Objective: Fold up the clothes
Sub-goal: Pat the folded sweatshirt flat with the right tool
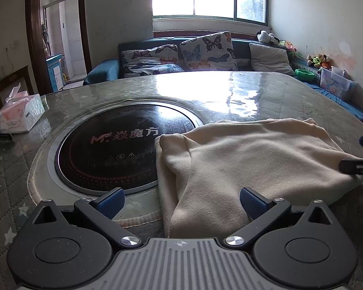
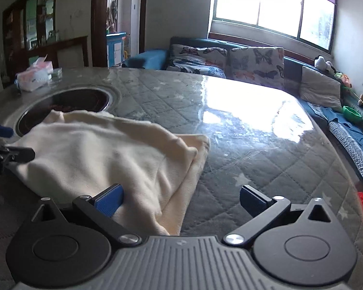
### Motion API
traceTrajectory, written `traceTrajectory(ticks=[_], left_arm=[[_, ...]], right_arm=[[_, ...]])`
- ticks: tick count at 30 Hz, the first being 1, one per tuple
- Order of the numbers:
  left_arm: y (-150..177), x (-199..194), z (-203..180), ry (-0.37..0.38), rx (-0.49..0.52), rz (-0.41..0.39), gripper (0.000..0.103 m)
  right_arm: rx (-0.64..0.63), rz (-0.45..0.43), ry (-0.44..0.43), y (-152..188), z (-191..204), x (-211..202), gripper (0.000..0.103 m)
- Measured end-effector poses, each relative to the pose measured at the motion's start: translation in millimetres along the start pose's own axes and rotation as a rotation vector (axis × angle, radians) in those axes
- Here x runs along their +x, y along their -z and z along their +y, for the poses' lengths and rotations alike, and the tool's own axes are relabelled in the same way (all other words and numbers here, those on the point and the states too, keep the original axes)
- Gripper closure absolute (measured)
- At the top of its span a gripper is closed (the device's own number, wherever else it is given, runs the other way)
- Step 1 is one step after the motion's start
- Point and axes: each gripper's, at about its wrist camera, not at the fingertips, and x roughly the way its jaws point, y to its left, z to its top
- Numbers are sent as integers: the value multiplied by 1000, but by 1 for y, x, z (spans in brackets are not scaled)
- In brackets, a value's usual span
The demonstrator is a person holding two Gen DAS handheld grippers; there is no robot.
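Note:
A cream fleece garment (image 1: 249,159) lies folded on the table, its left edge over the rim of the black round cooktop (image 1: 123,142). It also shows in the right wrist view (image 2: 104,157). My left gripper (image 1: 181,203) is open at the garment's near left corner, one pad on each side of the edge. My right gripper (image 2: 181,200) is open at the garment's near right corner, holding nothing. Each gripper's tip shows at the edge of the other's view.
A tissue pack (image 1: 19,116) sits at the table's far left. The table (image 2: 254,145) has a quilted grey cover under clear glossy plastic. Behind it runs a sofa with butterfly cushions (image 1: 205,50), toys and a green bowl (image 1: 305,74).

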Motion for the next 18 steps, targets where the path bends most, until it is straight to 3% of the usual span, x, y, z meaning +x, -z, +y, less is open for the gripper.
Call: traceTrajectory(ticks=[4, 8, 18], left_arm=[[-1, 1, 1, 3, -1, 2, 0], [-1, 2, 2, 7, -4, 5, 0], [-13, 0, 3, 5, -8, -4, 0]], right_arm=[[29, -20, 16, -2, -11, -6, 0], [3, 22, 67, 6, -18, 3, 0], [-29, -20, 34, -22, -11, 4, 0]])
